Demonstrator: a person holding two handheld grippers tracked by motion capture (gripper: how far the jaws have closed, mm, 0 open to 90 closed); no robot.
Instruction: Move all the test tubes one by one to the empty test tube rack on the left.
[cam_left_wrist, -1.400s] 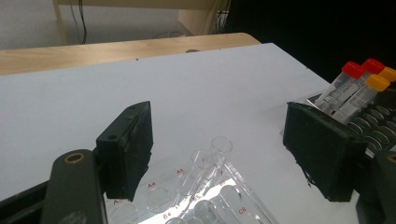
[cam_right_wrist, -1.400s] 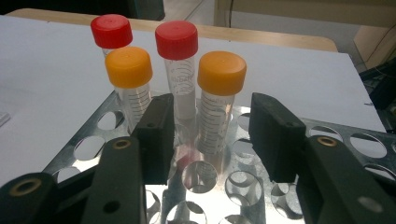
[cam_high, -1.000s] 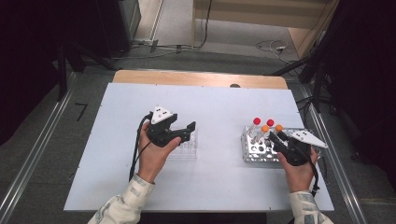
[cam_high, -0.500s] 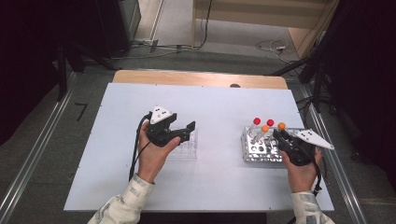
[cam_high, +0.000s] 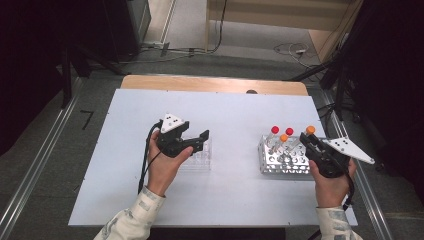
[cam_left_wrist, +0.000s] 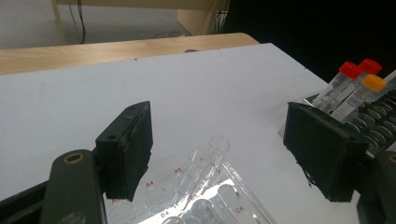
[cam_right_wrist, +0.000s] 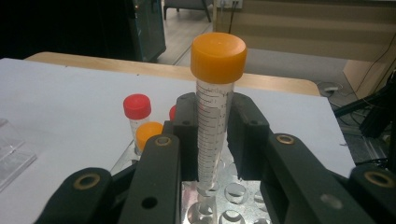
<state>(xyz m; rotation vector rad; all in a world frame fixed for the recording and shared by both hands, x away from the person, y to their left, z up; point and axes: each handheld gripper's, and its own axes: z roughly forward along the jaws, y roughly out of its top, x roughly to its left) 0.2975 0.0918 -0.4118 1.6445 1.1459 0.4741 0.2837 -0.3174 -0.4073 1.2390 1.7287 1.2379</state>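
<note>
My right gripper (cam_right_wrist: 212, 140) is shut on a clear tube with an orange cap (cam_right_wrist: 214, 116). It holds the tube upright, with the tip just above the holes of the metal rack (cam_right_wrist: 233, 196). In the high view this gripper (cam_high: 306, 141) is at the rack's right end, and the held tube's cap (cam_high: 310, 130) stands above it. Two red-capped tubes (cam_high: 275, 130) and another orange-capped tube (cam_high: 283, 137) stand in the metal rack (cam_high: 280, 164). My left gripper (cam_high: 200, 140) is open over the empty clear plastic rack (cam_high: 200, 159), with nothing between its jaws (cam_left_wrist: 219, 154).
The white table top (cam_high: 235, 115) has a wooden strip along its far edge. The clear rack (cam_left_wrist: 201, 196) has red-labelled wells. Beyond my left gripper's right jaw, the capped tubes (cam_left_wrist: 348, 84) lean in the metal rack (cam_left_wrist: 380, 114). Dark equipment and cables surround the table.
My right gripper has risen a little and drawn the orange-capped tube up out of the metal rack. The left hand has stayed still.
</note>
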